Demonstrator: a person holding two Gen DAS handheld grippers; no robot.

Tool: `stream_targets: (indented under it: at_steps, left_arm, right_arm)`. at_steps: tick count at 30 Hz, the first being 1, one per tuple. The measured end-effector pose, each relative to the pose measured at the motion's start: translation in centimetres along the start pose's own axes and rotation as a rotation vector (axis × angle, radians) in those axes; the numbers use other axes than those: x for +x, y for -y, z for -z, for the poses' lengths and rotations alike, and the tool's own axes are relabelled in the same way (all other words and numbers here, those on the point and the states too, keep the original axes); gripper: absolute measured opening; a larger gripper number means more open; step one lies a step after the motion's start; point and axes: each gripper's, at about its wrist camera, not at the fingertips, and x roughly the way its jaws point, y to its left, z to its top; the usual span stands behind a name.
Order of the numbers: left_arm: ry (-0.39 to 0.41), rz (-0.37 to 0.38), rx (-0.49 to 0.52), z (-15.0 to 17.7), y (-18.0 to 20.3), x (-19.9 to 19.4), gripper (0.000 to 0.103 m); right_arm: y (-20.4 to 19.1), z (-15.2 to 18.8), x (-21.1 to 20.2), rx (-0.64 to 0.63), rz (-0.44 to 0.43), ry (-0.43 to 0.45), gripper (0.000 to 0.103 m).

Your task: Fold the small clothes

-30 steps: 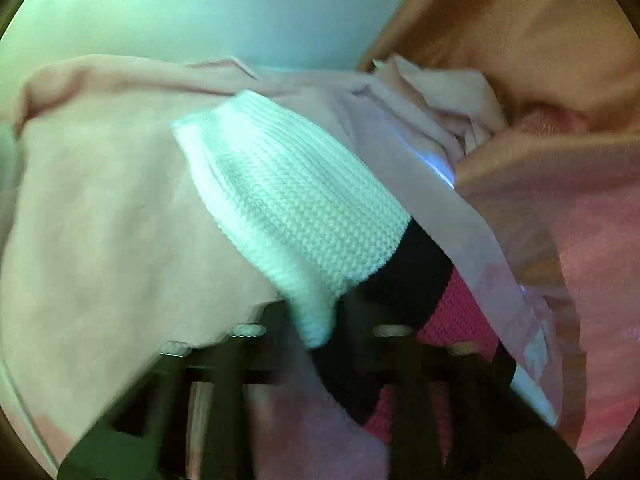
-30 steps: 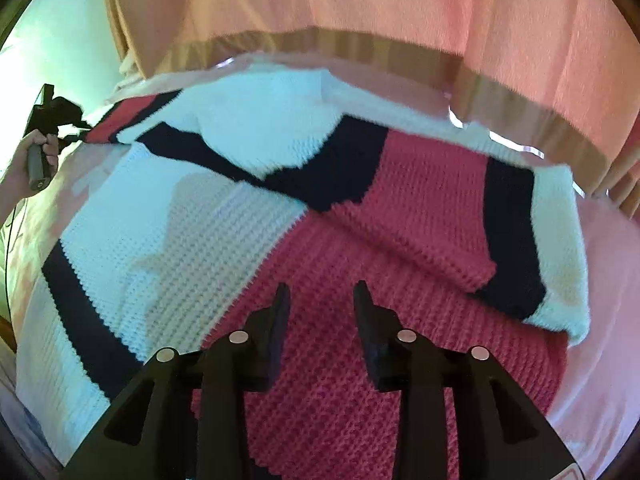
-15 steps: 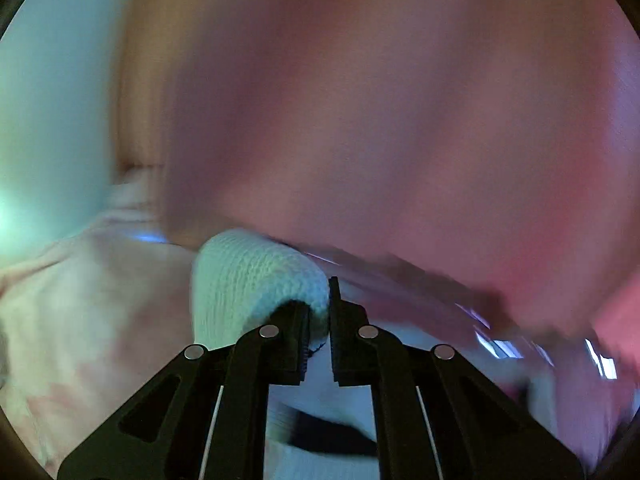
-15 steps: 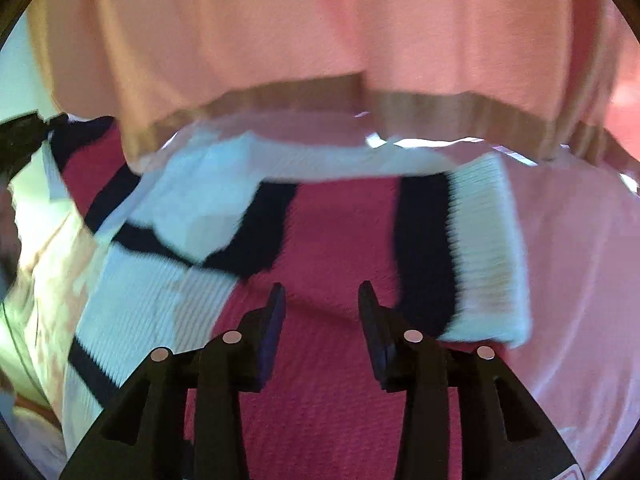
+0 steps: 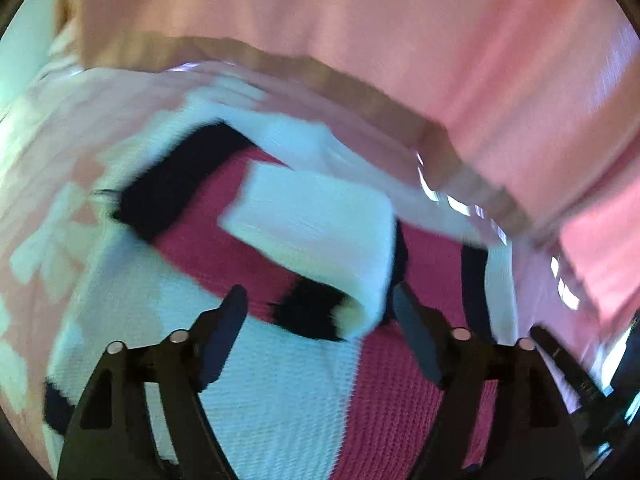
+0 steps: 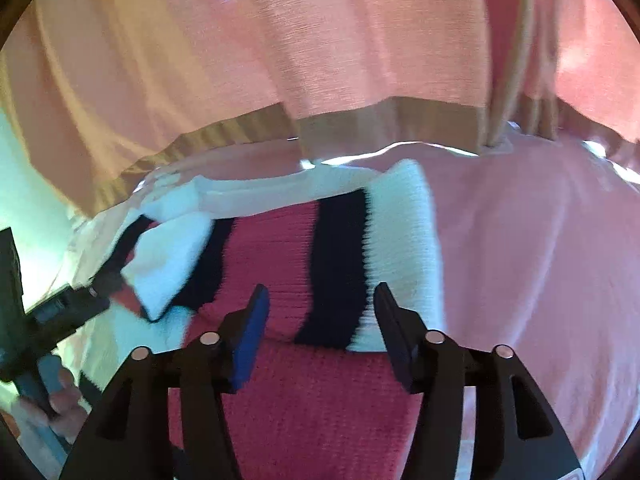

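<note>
A knitted sweater (image 5: 304, 392) in white, black and dark pink blocks lies flat on a pink bedsheet (image 6: 540, 260). One sleeve (image 5: 320, 240) lies folded across the body, its white cuff just ahead of my left gripper (image 5: 320, 312), which is open and holds nothing. The other sleeve (image 6: 360, 264), with a black band and white cuff, lies folded over the pink body just ahead of my right gripper (image 6: 320, 312), also open and empty. The left gripper also shows at the left edge of the right wrist view (image 6: 60, 312).
Pink curtains (image 6: 320, 40) with a tan hem hang along the far edge of the bed. A pale wall (image 6: 20, 208) shows at the left. Bare pink sheet lies to the right of the sweater.
My left gripper carried the white sleeve cuff over the sweater body, then opened and let it go. My right gripper has opened wider and moved closer to the right sleeve.
</note>
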Motion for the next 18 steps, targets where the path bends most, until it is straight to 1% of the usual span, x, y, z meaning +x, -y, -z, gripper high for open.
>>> stream_targets:
  at_steps: [2, 4, 6, 8, 11, 13, 14, 15, 16, 17, 18]
  left_arm:
    - [0.021, 0.009, -0.065, -1.0, -2.1, -0.6, 0.075]
    - [0.031, -0.016, -0.123, -2.2, -4.3, -0.7, 0.075]
    - [0.017, -0.031, -0.172, -3.8, -6.1, 0.1, 0.075]
    - [-0.014, -0.022, -0.219, -4.8, -7.4, 1.7, 0.075]
    - [-0.038, -0.047, -0.295, -5.4, -9.8, 3.4, 0.075]
    - [-0.050, -0.078, -0.305, -5.4, -10.6, 4.5, 0.074]
    - [-0.065, -0.083, -0.319, -5.4, -11.0, 5.2, 0.073]
    - [-0.071, -0.082, -0.330, -5.4, -11.2, 5.6, 0.072]
    - [-0.066, -0.086, -0.332, -5.4, -11.2, 5.8, 0.072]
    - [-0.062, -0.093, -0.325, -5.5, -10.9, 5.8, 0.072]
    - [-0.063, -0.096, -0.310, -5.6, -10.6, 5.8, 0.072]
  right_arm:
    - [-2.2, 0.2, 0.7, -0.053, -0.020, 0.005, 0.056]
    - [-4.7, 0.2, 1.4, -0.135, -0.026, 0.022, 0.056]
    - [-8.2, 0.6, 2.3, -0.235, -0.046, 0.018, 0.058]
    - [-11.5, 1.1, 3.2, -0.316, -0.068, 0.014, 0.065]
    - [-16.0, 1.5, 4.8, -0.439, -0.050, 0.020, 0.072]
    - [-18.3, 1.9, 6.7, -0.518, -0.006, 0.012, 0.073]
    - [-18.7, 2.0, 7.5, -0.536, 0.010, 0.006, 0.071]
    - [-19.3, 2.1, 9.0, -0.560, 0.063, 0.004, 0.067]
    - [-19.1, 2.1, 9.6, -0.563, 0.081, 0.003, 0.031]
    - [-18.9, 1.8, 10.2, -0.553, 0.106, 0.000, 0.008]
    - [-17.5, 0.8, 9.8, -0.475, 0.115, 0.014, 0.007]
